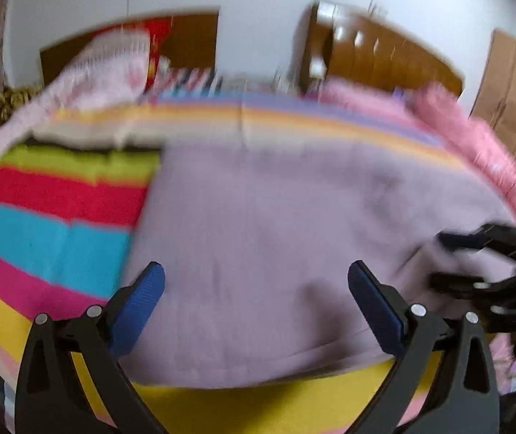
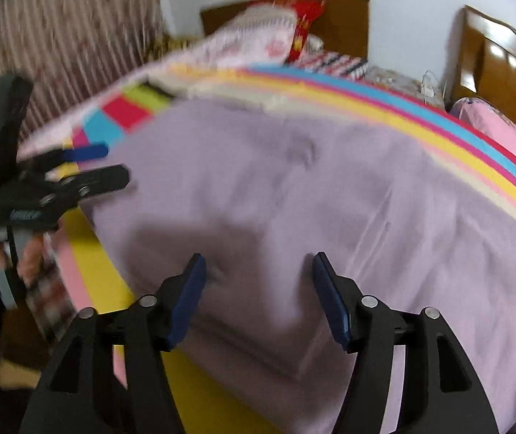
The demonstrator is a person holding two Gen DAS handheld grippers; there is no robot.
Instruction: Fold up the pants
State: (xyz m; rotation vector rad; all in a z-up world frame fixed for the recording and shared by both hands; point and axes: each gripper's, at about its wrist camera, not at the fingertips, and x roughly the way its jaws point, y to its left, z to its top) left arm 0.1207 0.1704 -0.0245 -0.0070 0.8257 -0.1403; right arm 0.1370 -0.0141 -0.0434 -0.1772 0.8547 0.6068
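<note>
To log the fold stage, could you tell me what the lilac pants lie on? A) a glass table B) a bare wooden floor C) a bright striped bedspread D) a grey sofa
C: the pants lie spread on a striped bedspread of red, blue, pink and yellow bands.

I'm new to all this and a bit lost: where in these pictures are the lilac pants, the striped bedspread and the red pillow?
Lilac pants (image 1: 258,224): left wrist view, middle of the spread fabric.
Striped bedspread (image 1: 59,242): left wrist view, turquoise stripe left of the pants.
Red pillow (image 2: 305,21): right wrist view, its upper part by the headboard.
</note>
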